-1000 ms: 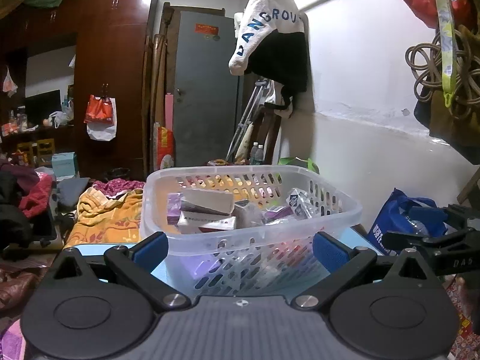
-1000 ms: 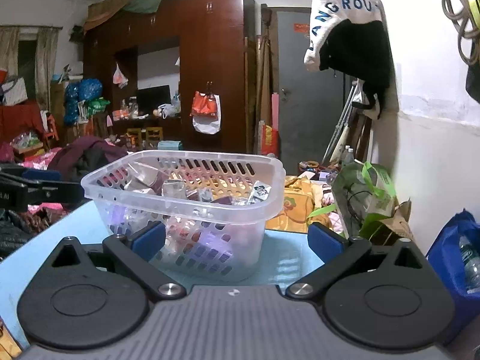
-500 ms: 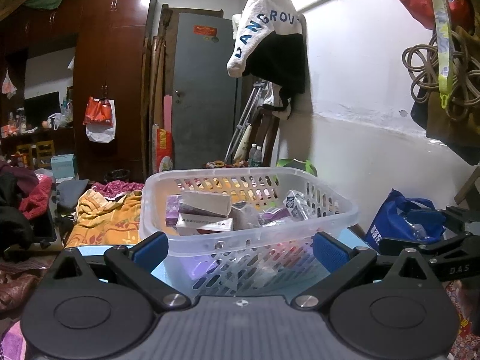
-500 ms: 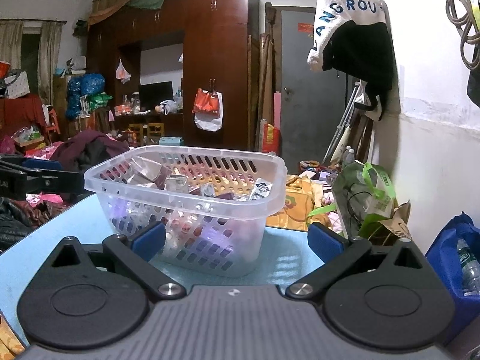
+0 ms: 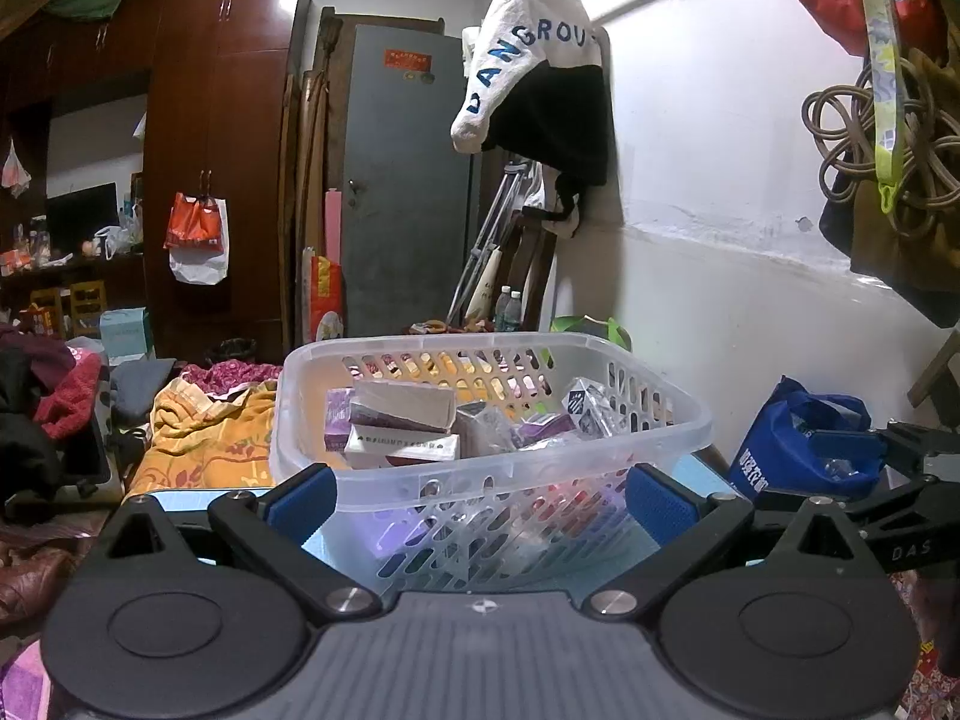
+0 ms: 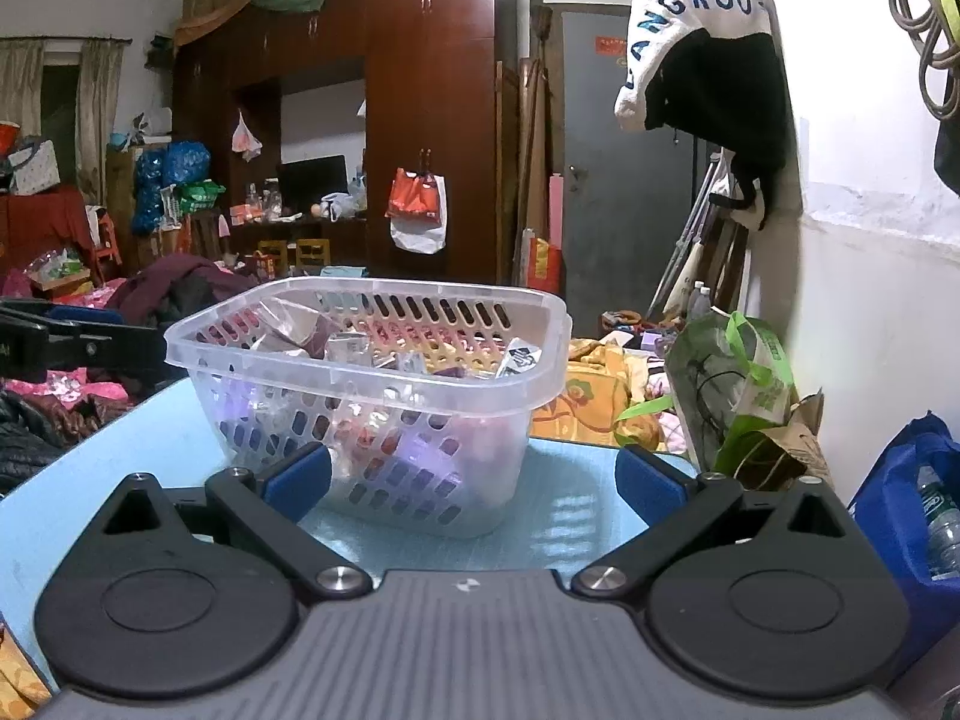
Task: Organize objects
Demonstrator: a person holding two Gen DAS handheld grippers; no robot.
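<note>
Since the basket (image 5: pixel 492 420) is already loaded, I judge the sorting mostly done. Left view: my left claw (image 5: pixel 480 495) is spread wide, nothing between the pads, the basket's near wall sitting just ahead of the gap. The basket stands upright on the blue table (image 5: pixel 690 468). Inside it I see a stack of boxes (image 5: pixel 399 423) at the left and a small printed packet (image 5: pixel 585 411) toward the right wall, plus more wrapped bits I can't identify. My right claw (image 5: pixel 888 480) shows at the right edge, off to that side of the basket and not touching it. No loose item shows on the table strip visible here.

Right view: right claw (image 6: pixel 474 480) also fully apart and empty, pads flanking the basket's lower wall with clear table between. Basket (image 6: pixel 372 384) sits near the middle of the table (image 6: pixel 120 438), same contents seen through the slotted wall. Left claw (image 6: pixel 72 339) reaches in from the left edge, near the rim, contact not clear from here. Table around the basket is bare in this view too.

My read: pick-and-drop part looks finished, both claws free. What may be left is moving or squaring up the basket; anything outside these views I can't rule out.
</note>
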